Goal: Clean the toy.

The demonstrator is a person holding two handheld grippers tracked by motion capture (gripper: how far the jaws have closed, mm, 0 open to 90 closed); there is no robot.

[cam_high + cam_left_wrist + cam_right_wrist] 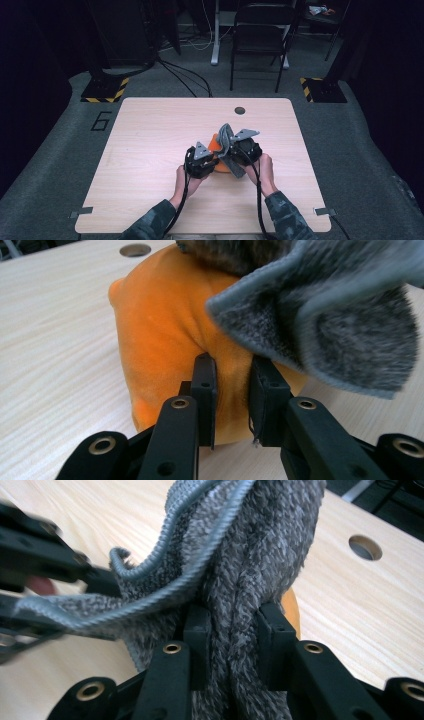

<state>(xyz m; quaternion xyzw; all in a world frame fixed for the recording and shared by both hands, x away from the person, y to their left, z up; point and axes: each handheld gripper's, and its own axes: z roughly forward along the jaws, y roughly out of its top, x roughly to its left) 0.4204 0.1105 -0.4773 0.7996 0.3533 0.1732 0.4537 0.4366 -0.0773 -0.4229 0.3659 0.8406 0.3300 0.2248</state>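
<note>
At mid-bench (150,130), the left gripper (232,390) fingers pinch an orange cushion (165,330) while the right gripper (232,640) fingers clamp a bunched grey cloth (260,555) draped over it, still unfolded.

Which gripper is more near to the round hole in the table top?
Right. The right gripper, shut on the grey cloth, sits closer below the hole; the left gripper, pinching the orange cloth, is farther back.
</note>
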